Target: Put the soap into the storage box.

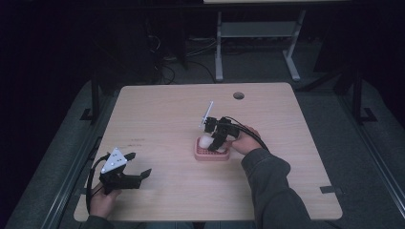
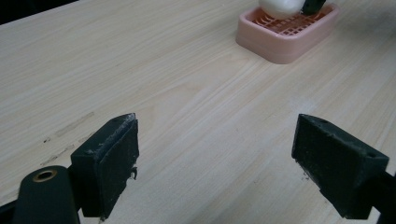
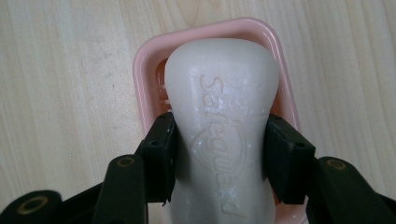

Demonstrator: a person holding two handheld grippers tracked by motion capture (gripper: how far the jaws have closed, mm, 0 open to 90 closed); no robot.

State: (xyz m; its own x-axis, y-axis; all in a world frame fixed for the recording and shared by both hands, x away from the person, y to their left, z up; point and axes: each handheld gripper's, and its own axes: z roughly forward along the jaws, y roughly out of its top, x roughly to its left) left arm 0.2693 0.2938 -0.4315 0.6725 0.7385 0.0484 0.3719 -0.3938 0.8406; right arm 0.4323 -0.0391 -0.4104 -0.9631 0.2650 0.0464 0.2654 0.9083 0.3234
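Looking from the high view, the right gripper (image 1: 216,141) is over the pink soap dish (image 1: 210,155), which sits near the middle of the wooden table (image 1: 157,119), and a white bar of soap (image 1: 206,141) is between its jaws. How tightly the jaws press is too small to tell from here. The left gripper (image 1: 138,167) is well apart, near the front left corner of the table, with its jaws spread and nothing between them; the person's hand (image 1: 102,202) holds it from below.

From the left gripper view, the two black jaws stand wide apart over bare wood, so this gripper is released. Far off, at the top, the soap dish (image 2: 287,32) shows its side wall and its grid floor, which the high view does not make clear. A part of the soap (image 2: 280,7) rests on it.

From the right gripper view, the contact is plain: both black pads (image 3: 161,154) press the narrow waist of the soap (image 3: 224,121) from two sides, so this gripper is clenched on it. The raised letters read "Safeguard". The soap lies over the dish (image 3: 144,74), and the pink rim goes around its far end.
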